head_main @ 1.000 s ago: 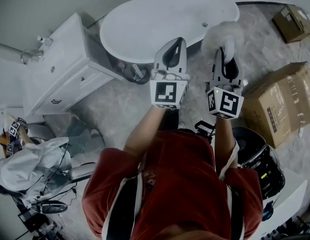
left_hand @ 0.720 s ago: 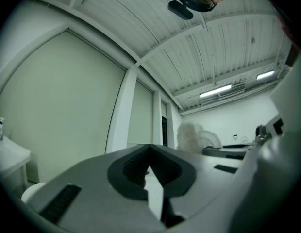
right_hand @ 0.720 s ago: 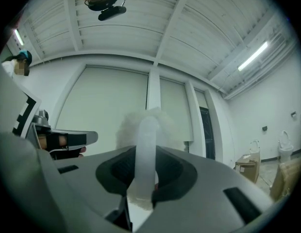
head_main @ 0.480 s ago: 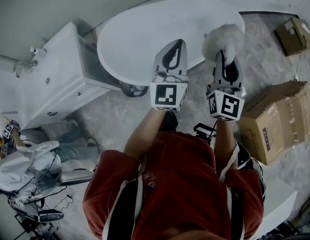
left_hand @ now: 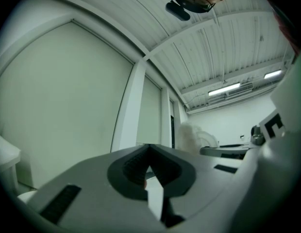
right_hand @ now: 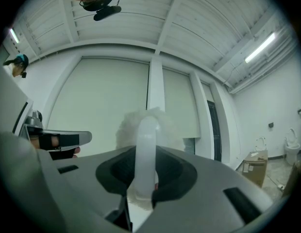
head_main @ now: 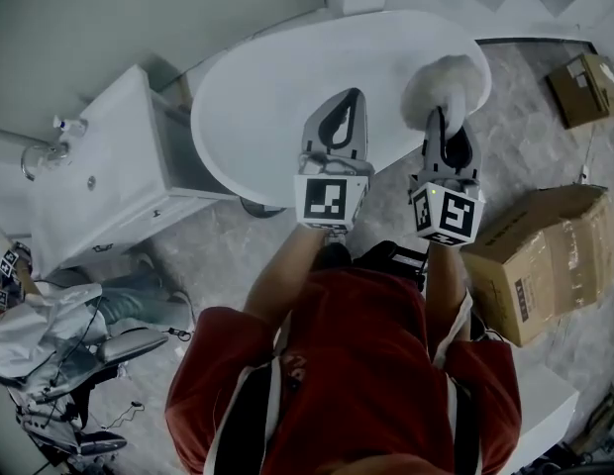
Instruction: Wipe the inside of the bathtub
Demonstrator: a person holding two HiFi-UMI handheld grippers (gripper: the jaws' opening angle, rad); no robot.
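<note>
A white oval freestanding bathtub (head_main: 277, 97) is seen at the top of the head view, its smooth inside lying open below both tools. The right gripper (head_main: 442, 117) is clamped on the white plastic handle (right_hand: 144, 144) of a fluffy white wiping brush (head_main: 444, 75). The handle is pinched upright between the jaws, and the fluffy head is held over the tub's near right rim (contact with the surface cannot be confirmed). The left gripper (head_main: 345, 102) is held just beside it over the tub, its jaws brought together on nothing, with only a thin slit left between them.

The wiping is judged to be barely under way. For a good pass, the fluffy head should be lowered until it is pressed lightly against the inner wall. It should then be swept in overlapping strokes from the rim toward the bottom, with a firm grip so that the handle is not twisted in the jaws. The closed left gripper is best held clear of the strokes.
</note>
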